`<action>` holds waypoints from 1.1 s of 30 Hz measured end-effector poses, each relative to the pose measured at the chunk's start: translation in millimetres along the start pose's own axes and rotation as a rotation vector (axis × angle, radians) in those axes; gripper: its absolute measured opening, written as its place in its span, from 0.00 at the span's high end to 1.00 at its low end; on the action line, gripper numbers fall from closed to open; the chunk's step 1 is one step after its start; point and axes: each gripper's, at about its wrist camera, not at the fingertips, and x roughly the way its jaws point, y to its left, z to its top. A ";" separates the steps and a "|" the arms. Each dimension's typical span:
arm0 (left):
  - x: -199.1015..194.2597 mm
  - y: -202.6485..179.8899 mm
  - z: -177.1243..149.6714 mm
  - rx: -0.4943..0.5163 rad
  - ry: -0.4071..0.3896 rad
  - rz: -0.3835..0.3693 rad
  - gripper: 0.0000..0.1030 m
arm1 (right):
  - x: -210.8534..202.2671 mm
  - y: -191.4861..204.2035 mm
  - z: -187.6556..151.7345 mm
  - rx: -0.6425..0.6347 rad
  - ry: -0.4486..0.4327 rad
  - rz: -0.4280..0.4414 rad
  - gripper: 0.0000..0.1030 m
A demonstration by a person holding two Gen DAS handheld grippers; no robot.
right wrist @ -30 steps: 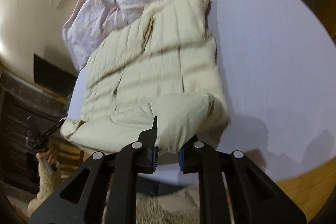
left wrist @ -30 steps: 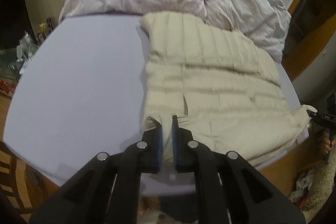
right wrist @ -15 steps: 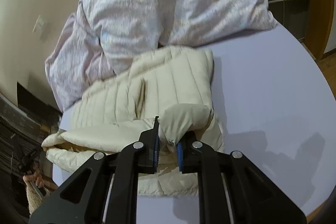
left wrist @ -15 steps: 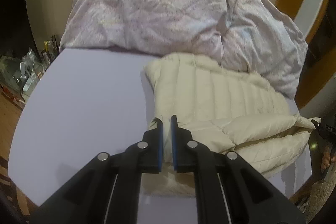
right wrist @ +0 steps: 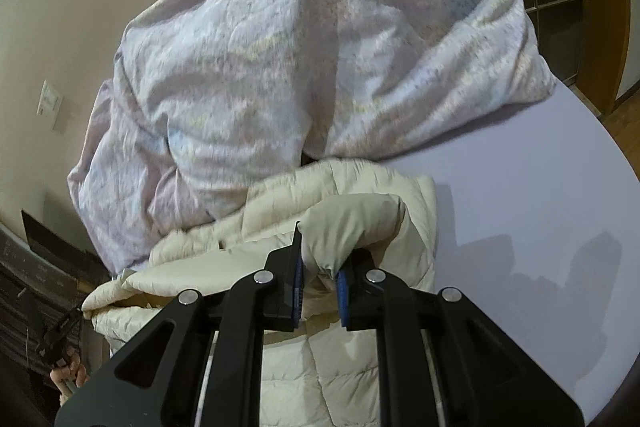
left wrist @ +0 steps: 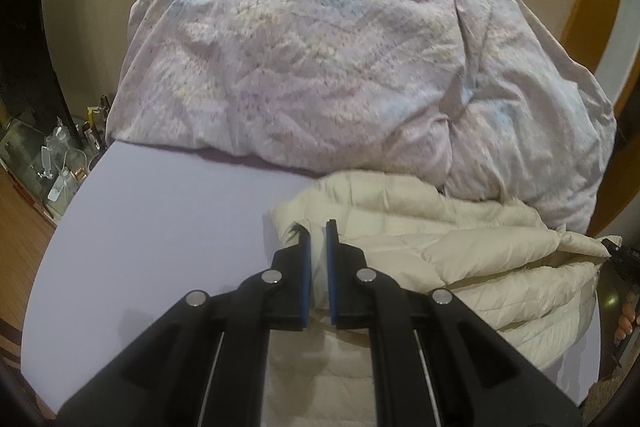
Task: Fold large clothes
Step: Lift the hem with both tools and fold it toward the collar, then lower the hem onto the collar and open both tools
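Observation:
A cream quilted puffer jacket [left wrist: 472, 259] lies on a lilac bed sheet [left wrist: 160, 227], doubled over on itself. My left gripper [left wrist: 318, 231] is shut on one edge of the jacket and holds it above the lower layer. My right gripper [right wrist: 318, 255] is shut on a bunched corner of the same jacket [right wrist: 352, 223], lifted over the rest of it. The jacket's far edge nearly reaches the crumpled duvet. The part under my grippers is hidden.
A large crumpled pale floral duvet [left wrist: 320, 67] fills the back of the bed, also in the right wrist view [right wrist: 320, 59]. Bottles and clutter [left wrist: 60, 163] stand beyond the bed's left edge. A wooden door frame [left wrist: 600, 7] is at the right.
Both grippers have carried the jacket's near edge up and forward towards the duvet, folding the jacket over itself. The flat jacket is now doubled.

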 end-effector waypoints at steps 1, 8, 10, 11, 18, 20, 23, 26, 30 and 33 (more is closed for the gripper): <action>5.1 -0.8 3.9 -0.004 -0.002 0.005 0.93 | 4.7 0.7 2.9 0.004 -0.003 -0.004 0.87; 59.4 -1.3 21.4 -0.057 0.033 0.021 0.93 | 58.5 1.8 14.1 0.028 0.005 -0.077 0.87; 75.2 -0.9 22.4 -0.065 0.049 0.027 0.93 | 68.3 -0.4 15.2 0.040 0.008 -0.084 0.86; 80.6 0.1 21.7 -0.068 0.055 0.028 0.93 | 74.6 -2.5 16.3 0.050 0.011 -0.089 0.86; 111.9 0.6 21.6 -0.076 0.086 0.051 0.90 | 100.4 -11.6 22.4 0.093 0.021 -0.114 0.80; 117.6 0.8 22.9 -0.081 0.090 0.054 0.89 | 104.6 -14.4 22.9 0.102 0.023 -0.118 0.75; 124.7 1.1 24.3 -0.084 0.097 0.056 0.88 | 107.4 -20.7 24.7 0.124 0.017 -0.113 0.59; 131.1 1.1 26.1 -0.096 0.102 0.050 0.82 | 102.0 -25.3 28.3 0.147 -0.022 -0.090 0.39; 126.8 4.9 30.3 -0.135 0.069 0.066 0.33 | 81.8 -35.3 33.4 0.181 -0.096 -0.063 0.32; 112.7 9.2 35.7 -0.146 0.012 0.057 0.21 | 59.6 -40.1 31.3 0.180 -0.157 -0.063 0.32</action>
